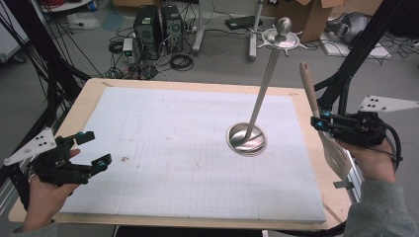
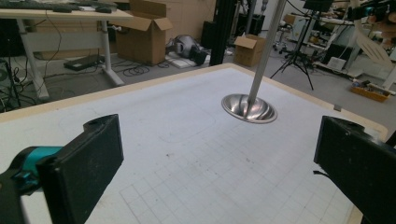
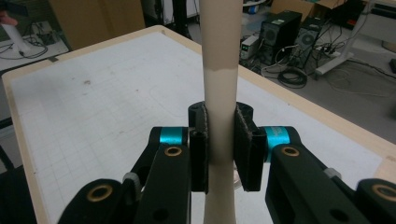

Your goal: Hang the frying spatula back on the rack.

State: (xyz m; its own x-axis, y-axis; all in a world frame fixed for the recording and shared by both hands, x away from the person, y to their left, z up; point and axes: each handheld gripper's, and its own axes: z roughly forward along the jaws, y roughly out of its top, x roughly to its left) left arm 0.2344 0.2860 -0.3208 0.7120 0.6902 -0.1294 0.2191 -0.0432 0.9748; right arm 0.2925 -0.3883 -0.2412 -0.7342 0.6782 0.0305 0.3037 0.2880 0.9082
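Observation:
My right gripper (image 1: 318, 123) is at the table's right edge, shut on the beige handle (image 3: 220, 56) of a slotted spatula (image 1: 310, 91). The handle points up and away, and the flat slotted blade (image 1: 338, 157) hangs below the hand. In the right gripper view the two pads (image 3: 244, 144) clamp the handle from both sides. A metal utensil stand (image 1: 264, 81) rises from its round base (image 1: 246, 138) on the white gridded mat (image 1: 173, 148), tilted toward the top right, with a hooked ring and knob (image 1: 282, 35) on top. My left gripper (image 1: 97, 148) is open with nothing in it at the mat's left edge, its jaws wide apart, facing the stand's base (image 2: 249, 108).
The mat lies on a wooden board (image 1: 89, 91). Black frame struts (image 1: 358, 49) stand close behind my right gripper. On the floor beyond the table are computer towers (image 1: 157, 27), cables, desk legs and a cardboard box (image 1: 309, 15).

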